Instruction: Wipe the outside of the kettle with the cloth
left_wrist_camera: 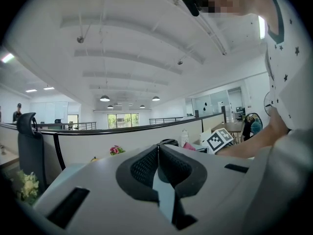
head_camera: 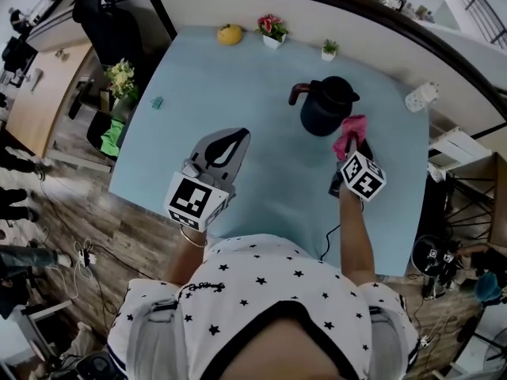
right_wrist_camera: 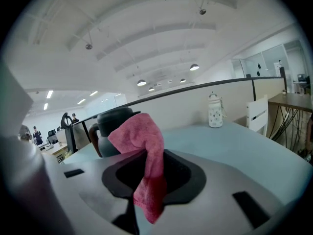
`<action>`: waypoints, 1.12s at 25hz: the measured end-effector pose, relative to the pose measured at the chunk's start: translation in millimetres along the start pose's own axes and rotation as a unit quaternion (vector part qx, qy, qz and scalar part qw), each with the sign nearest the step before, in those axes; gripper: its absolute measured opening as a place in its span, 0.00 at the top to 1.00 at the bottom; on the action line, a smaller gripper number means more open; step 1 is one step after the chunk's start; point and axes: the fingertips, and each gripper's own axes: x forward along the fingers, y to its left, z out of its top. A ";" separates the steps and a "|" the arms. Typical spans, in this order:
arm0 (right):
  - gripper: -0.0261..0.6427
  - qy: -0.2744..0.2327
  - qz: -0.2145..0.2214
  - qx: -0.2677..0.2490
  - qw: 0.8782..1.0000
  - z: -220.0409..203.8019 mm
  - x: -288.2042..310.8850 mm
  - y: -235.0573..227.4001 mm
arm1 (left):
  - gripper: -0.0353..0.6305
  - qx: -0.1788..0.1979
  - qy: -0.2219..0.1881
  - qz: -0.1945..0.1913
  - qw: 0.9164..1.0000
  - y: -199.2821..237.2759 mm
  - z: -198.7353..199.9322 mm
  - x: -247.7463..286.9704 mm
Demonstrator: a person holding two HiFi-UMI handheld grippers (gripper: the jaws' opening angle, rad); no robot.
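A dark kettle (head_camera: 327, 106) with a brown handle stands on the pale blue table (head_camera: 238, 93); the right gripper view shows the kettle (right_wrist_camera: 110, 131) just beyond the jaws. My right gripper (head_camera: 350, 142) is shut on a pink cloth (head_camera: 349, 133), held against the kettle's near right side. The cloth (right_wrist_camera: 144, 165) hangs folded between the jaws. My left gripper (head_camera: 234, 141) hovers over the table's near left part, jaws shut with nothing between them. In the left gripper view the left gripper (left_wrist_camera: 157, 148) points toward the kettle's lid (left_wrist_camera: 168, 142).
A yellow object (head_camera: 230, 34), a small flower pot (head_camera: 272, 30) and a tiny plant pot (head_camera: 329, 51) line the table's far edge. A white power strip (head_camera: 421, 96) lies at the right edge. A white spotted bottle (right_wrist_camera: 214, 111) stands beyond. A small teal item (head_camera: 157, 102) lies at left.
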 end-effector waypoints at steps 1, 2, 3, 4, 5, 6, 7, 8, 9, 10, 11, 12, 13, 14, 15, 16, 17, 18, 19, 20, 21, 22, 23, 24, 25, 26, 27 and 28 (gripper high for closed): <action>0.81 -0.009 0.009 0.004 1.000 4.5 -6.4 6.2 | 0.90 0.000 -0.001 -0.002 1.000 -0.6 0.2 -0.1; 0.81 -0.020 0.020 0.008 1.000 9.3 -12.5 13.0 | 0.90 -0.001 -0.002 -0.005 1.000 -1.6 0.6 -0.1; 0.81 -0.031 0.031 0.011 0.999 14.2 -18.1 20.4 | 0.90 -0.001 -0.003 -0.008 1.000 -2.7 1.1 0.1; 0.81 -0.041 0.042 0.010 0.998 18.6 -23.4 28.4 | 0.90 0.000 -0.004 -0.010 1.000 -3.7 1.3 0.2; 0.81 -0.049 0.053 0.005 0.997 21.8 -28.0 37.6 | 0.90 0.000 -0.005 -0.012 1.000 -4.2 1.2 0.3; 0.81 -0.054 0.066 -0.005 0.996 23.1 -31.6 48.6 | 0.90 -0.001 -0.005 -0.012 1.000 -4.3 0.7 0.1; 0.81 -0.054 0.080 -0.020 0.995 22.0 -33.9 61.1 | 0.90 -0.003 -0.005 -0.013 1.000 -3.9 -0.2 -0.3; 0.81 -0.050 0.096 -0.036 0.993 18.0 -34.5 74.7 | 0.90 -0.004 -0.005 -0.012 1.000 -3.1 -0.9 -0.7; 0.81 -0.041 0.113 -0.051 0.991 11.3 -33.3 88.6 | 0.90 -0.005 -0.005 -0.011 1.000 -2.1 -1.0 -1.1; 0.81 -0.028 0.128 -0.064 0.989 2.4 -30.6 102.0 | 0.90 -0.006 -0.006 -0.010 1.000 -0.9 -1.0 -1.6; 0.81 -0.014 0.142 -0.075 0.987 -7.7 -26.7 114.1 | 0.90 -0.007 -0.006 -0.008 1.000 0.5 -1.2 -2.4; 0.81 0.001 0.152 -0.084 0.985 -18.3 -21.7 124.3 | 0.90 -0.008 -0.006 -0.006 1.000 2.0 -1.6 -3.3; 0.81 0.016 0.159 -0.089 0.983 -28.4 -15.9 132.1 | 0.90 -0.009 -0.007 -0.003 1.000 3.8 -2.1 -4.5; 0.81 0.030 0.164 -0.091 0.982 -37.5 -9.6 137.6 | 0.90 -0.009 -0.007 0.001 1.000 5.9 -2.5 -5.8; 0.81 0.043 0.166 -0.089 0.981 -45.4 -3.1 141.2 | 0.90 -0.010 -0.007 0.006 1.000 8.4 -2.8 -7.2; 0.81 0.055 0.166 -0.087 0.981 -52.4 3.7 143.7 | 0.90 -0.012 -0.007 0.011 1.000 11.1 -3.3 -8.7; 0.81 0.066 0.165 -0.089 0.980 -58.8 10.6 146.1 | 0.90 -0.015 -0.007 0.017 1.000 14.2 -4.0 -10.2; 0.81 0.076 0.164 -0.094 0.979 -65.1 17.3 148.7 | 0.90 -0.017 -0.006 0.022 1.000 17.4 -5.2 -11.9; 0.81 0.086 0.162 -0.100 0.978 -71.6 23.6 151.2 | 0.90 -0.019 -0.005 0.027 0.999 20.7 -6.8 -13.8; 0.81 0.097 0.160 -0.104 0.977 -78.2 29.2 153.1 | 0.90 -0.021 -0.004 0.031 0.999 23.6 -8.7 -15.9; 0.81 0.106 0.157 -0.104 0.976 -84.5 34.1 153.9 | 0.90 -0.023 -0.002 0.035 0.999 26.2 -10.6 -17.8; 0.81 0.114 0.152 -0.101 0.977 -89.6 38.4 153.5 | 0.90 -0.024 -0.001 0.038 0.999 28.3 -12.0 -19.4; 0.81 0.120 0.146 -0.095 0.977 -93.4 42.0 152.3 | 0.90 -0.025 0.000 0.040 0.999 30.0 -12.8 -20.5; 0.81 0.125 0.140 -0.090 0.978 -96.1 44.6 150.6 | 0.90 -0.025 0.001 0.041 0.999 31.2 -13.1 -21.3; 0.81 0.128 0.135 -0.084 0.979 -97.8 46.2 148.4 | 0.90 -0.025 0.002 0.041 0.999 32.1 -13.3 -21.9; 0.81 0.130 0.130 -0.079 0.980 -98.8 46.9 145.8 | 0.90 -0.025 0.002 0.041 0.999 32.6 -13.4 -22.3; 0.81 0.131 0.125 -0.073 0.981 -99.4 46.9 142.9 | 0.90 -0.025 0.002 0.041 0.999 32.7 -13.4 -22.4; 0.81 0.131 0.121 -0.068 0.982 -99.6 46.4 139.5 | 0.90 -0.025 0.002 0.039 0.999 32.2 -13.5 -22.3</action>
